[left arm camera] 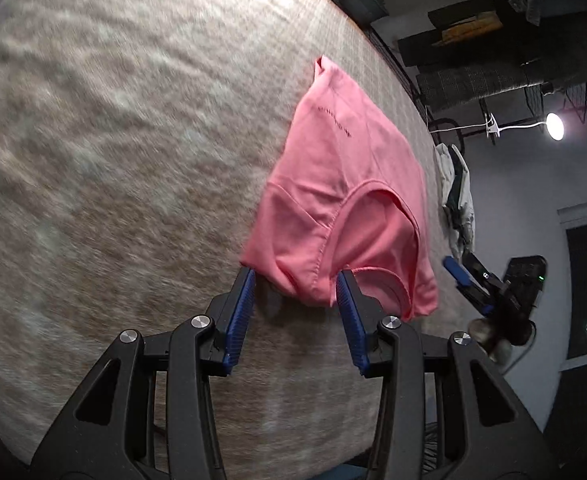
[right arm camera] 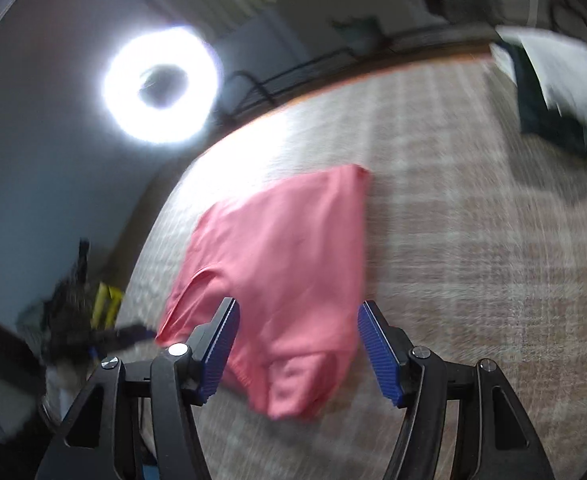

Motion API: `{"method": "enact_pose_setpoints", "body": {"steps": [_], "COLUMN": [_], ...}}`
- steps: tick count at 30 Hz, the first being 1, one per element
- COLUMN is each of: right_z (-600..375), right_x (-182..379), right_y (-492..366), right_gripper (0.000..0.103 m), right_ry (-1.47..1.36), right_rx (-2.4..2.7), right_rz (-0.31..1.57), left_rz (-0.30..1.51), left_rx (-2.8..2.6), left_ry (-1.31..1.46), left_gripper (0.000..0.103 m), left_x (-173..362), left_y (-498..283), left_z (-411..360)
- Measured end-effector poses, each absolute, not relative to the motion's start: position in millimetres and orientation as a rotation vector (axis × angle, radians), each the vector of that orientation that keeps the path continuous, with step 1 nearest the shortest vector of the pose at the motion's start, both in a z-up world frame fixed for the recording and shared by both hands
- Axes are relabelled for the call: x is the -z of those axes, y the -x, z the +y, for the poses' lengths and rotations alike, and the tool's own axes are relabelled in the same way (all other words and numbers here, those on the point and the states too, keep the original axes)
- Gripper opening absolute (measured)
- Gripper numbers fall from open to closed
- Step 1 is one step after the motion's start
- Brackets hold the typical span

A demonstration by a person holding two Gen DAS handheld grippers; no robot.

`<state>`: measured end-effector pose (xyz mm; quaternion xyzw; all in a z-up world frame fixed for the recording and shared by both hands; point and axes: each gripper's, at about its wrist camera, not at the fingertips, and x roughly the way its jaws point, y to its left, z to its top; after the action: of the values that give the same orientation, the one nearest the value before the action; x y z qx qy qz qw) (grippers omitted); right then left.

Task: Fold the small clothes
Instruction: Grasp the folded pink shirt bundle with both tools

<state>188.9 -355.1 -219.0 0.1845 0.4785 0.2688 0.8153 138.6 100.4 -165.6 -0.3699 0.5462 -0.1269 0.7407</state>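
Observation:
A small pink shirt (left arm camera: 333, 184) lies partly folded on the beige checked cloth surface (left arm camera: 113, 140), neckline toward my left gripper. My left gripper (left arm camera: 295, 284) is open, its blue pads on either side of the shirt's near edge, holding nothing. In the right wrist view the same pink shirt (right arm camera: 285, 264) lies ahead of my right gripper (right arm camera: 297, 316), which is open and empty just above the shirt's near edge. The right gripper also shows at the right edge of the left wrist view (left arm camera: 469, 284). The right wrist view is motion-blurred.
A pile of white and dark clothes (right arm camera: 557, 92) lies at the far right of the surface; it also shows in the left wrist view (left arm camera: 457, 196). A bright ring light (right arm camera: 159, 84) stands beyond the surface edge. Shelves with dark items (left arm camera: 485, 48) stand behind.

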Motion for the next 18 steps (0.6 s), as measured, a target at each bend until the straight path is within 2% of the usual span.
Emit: {"method": "enact_pose_setpoints", "body": {"steps": [7, 16, 17, 18], "right_z": [-359.8, -347.7, -343.7, -339.6], "right_x": [249.9, 266.4, 267.5, 267.1], "right_y": [-224.2, -253.1, -255.9, -258.6], "right_gripper": [0.056, 0.045, 0.042, 0.041], "right_ry": [-0.522, -0.671, -0.668, -0.664], "right_rx": [-0.556, -0.606, -0.606, -0.605], "right_rz": [1.085, 1.069, 1.073, 1.068], "left_rz": [1.207, 1.164, 1.161, 1.159], "left_rx": [0.276, 0.242, 0.238, 0.232], "left_ry": [0.897, 0.901, 0.893, 0.881], "left_gripper": [0.043, 0.042, 0.039, 0.03], "left_x": [177.5, 176.7, 176.4, 176.1], "left_y": [-149.8, -165.0, -166.7, -167.9], "left_z": [91.5, 88.4, 87.2, 86.2]}}
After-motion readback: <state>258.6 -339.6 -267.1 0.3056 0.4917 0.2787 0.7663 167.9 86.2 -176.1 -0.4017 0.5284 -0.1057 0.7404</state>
